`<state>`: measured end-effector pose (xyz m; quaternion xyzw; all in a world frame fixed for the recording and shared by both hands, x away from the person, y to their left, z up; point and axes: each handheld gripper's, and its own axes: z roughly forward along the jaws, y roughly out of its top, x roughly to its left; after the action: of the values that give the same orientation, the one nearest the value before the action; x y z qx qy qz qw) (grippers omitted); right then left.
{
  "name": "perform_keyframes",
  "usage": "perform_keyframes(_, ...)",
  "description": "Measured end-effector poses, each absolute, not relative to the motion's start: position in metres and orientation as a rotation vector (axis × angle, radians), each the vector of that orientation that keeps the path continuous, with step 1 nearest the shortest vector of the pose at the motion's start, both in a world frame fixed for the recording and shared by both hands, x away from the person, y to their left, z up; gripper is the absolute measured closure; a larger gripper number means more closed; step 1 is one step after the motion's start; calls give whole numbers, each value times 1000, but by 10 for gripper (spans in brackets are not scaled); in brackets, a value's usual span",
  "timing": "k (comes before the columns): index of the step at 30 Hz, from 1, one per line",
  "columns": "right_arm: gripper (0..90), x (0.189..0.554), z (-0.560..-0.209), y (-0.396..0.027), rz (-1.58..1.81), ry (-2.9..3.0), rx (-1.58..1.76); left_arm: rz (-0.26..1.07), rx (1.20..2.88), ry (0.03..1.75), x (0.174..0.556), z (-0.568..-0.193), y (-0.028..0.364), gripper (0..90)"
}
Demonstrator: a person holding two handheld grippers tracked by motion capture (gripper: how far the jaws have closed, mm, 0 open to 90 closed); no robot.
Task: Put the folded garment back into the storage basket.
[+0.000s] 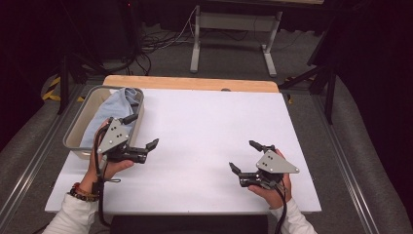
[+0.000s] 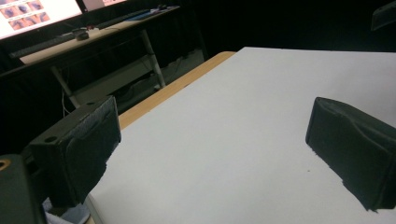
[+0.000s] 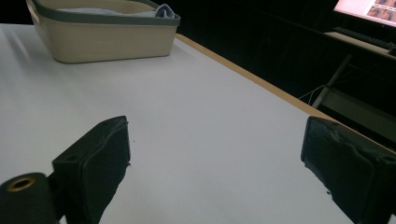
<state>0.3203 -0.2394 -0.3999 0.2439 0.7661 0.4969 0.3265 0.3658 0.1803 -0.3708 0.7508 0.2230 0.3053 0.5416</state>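
Note:
A beige basket with a grey rim stands at the table's left edge, and a light blue cloth lies bundled inside it. My left gripper hovers just right of the basket, open, nothing between its jaws. In the left gripper view the left gripper has bare white tabletop between its black pads. My right gripper is at the front right, open and empty, pointing left across the table. The right gripper view has the right gripper wide apart, with the basket and cloth far off.
The white tabletop has a wooden strip along its far edge. Beyond it on the floor stand a grey desk frame and cables. A lit monitor sits on a side desk.

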Motion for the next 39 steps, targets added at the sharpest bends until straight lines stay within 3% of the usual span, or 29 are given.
perform_keyframes(19,84,319,-404,-235,1289,2018,614,722,1819,461,345,-398,166,42)
perform_keyframes(39,86,319,-415,-229,1252,2029,584,657,1859,536,336,-437,175,41)
